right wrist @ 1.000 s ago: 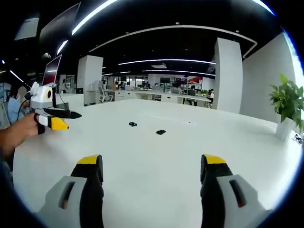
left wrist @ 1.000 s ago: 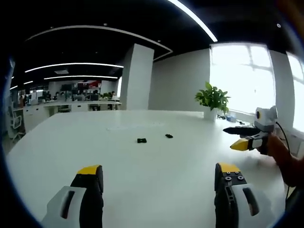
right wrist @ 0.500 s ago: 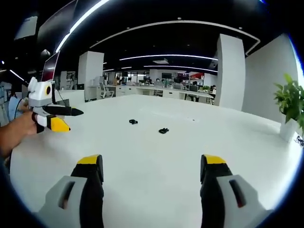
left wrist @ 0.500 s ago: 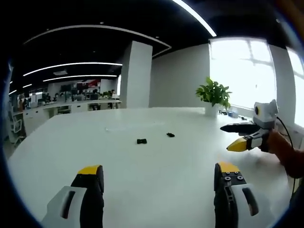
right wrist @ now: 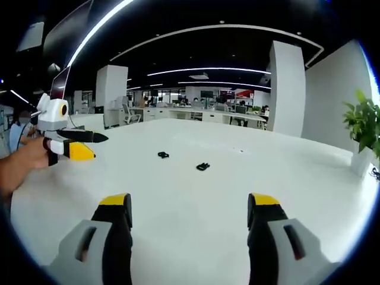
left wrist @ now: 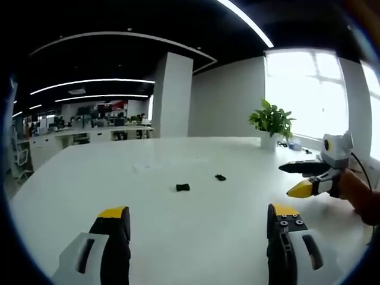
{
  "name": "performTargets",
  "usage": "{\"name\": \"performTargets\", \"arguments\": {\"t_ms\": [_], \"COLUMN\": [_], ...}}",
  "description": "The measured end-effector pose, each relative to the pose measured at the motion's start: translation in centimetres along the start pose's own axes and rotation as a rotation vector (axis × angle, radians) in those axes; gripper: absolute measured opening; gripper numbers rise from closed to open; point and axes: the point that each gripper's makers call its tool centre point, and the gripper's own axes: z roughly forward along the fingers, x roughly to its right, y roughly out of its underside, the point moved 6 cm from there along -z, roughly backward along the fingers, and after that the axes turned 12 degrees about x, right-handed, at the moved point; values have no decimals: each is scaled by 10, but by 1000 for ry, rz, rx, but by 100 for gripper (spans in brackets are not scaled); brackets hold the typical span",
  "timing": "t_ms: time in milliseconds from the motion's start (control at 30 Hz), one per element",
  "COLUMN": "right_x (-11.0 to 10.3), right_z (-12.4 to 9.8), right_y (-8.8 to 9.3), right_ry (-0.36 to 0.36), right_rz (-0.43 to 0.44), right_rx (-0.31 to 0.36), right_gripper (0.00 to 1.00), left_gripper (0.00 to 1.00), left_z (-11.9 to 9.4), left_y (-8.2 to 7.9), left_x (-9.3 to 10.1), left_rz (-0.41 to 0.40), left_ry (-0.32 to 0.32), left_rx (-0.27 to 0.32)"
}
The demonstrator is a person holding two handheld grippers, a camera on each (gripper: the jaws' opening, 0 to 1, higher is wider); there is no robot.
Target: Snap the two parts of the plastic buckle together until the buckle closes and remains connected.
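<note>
Both grippers, left gripper [left wrist: 199,217] and right gripper [right wrist: 189,208], are hovering jaws-apart and empty, well short of the two buckle halves [left wrist: 183,187] [left wrist: 220,177] lying ahead; they look tiny, so a misjudged pinch is probably risking skidding one away.

Open office: white table [left wrist: 178,214], bright window [left wrist: 303,95], potted plant [left wrist: 272,122], ceiling light strips [right wrist: 202,71].

Can't read any text, labels or numbers anywhere; far-off red signage in the office too blurry to read.

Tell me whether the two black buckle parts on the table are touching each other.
Apart. The right gripper view shows one buckle part and the other buckle part with bare white table between them; the left gripper view shows the same gap.
</note>
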Motion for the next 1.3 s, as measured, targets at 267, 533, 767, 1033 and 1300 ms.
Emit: {"name": "performTargets", "arguments": {"t_ms": [267, 533, 767, 1033, 1300], "right_x": [3, 3, 2, -1, 1], "right_z": [5, 15, 27, 31, 41], "right_y": [5, 0, 0, 0, -1], "right_ry": [18, 19, 19, 17, 25], "right_rz": [31, 20, 20, 9, -9], "right_rx": [-7, -2, -9, -13, -16], "right_gripper": [79, 78, 78, 77, 76], "left_gripper": [95, 99, 99, 99, 99], "left_z": [3, 14, 17, 24, 38], "left_y": [3, 7, 5, 5, 10], "left_x": [-10, -8, -12, -15, -12], "left_rz": [-26, -12, -13, -14, -17], "left_ry": [-18, -10, -19, -22, -8], "left_rx": [-7, -33, -23, -30, -51]}}
